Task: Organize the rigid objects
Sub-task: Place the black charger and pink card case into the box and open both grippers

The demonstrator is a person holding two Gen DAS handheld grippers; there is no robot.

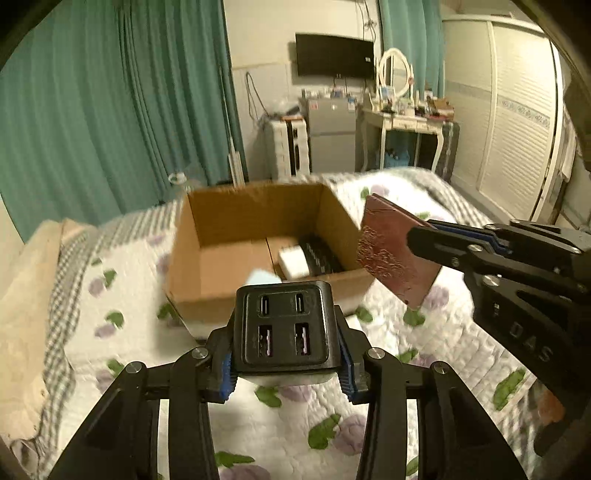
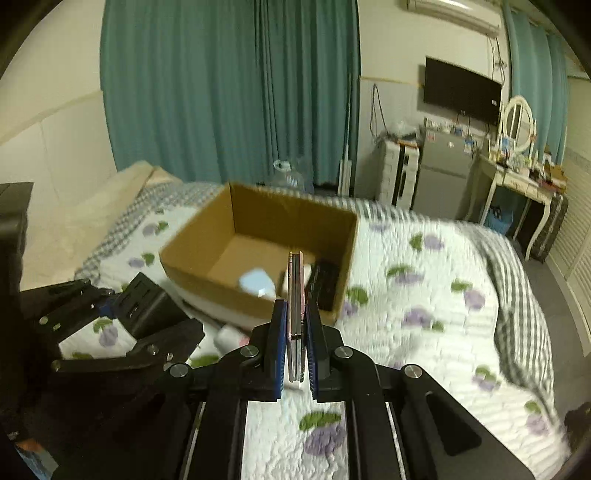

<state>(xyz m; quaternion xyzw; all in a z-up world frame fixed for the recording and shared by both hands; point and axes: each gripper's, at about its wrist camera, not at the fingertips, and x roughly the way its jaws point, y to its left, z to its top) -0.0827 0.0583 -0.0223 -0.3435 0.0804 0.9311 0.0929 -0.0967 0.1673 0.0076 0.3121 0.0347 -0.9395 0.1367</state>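
With the left tongs clamped on the black charger and the right tongs pinching the thin pink case, both above the bed near the box, each should clear the rim before letting go.

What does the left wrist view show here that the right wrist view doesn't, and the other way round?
Left wrist only: the charger's port face and the flat reddish patterned side of the thin case in the right gripper.
Right wrist only: that case edge-on, an air conditioner and a clear bottle behind the box.
Both: the cardboard box on the floral quilt, the left gripper shut on the black charger, green curtains.
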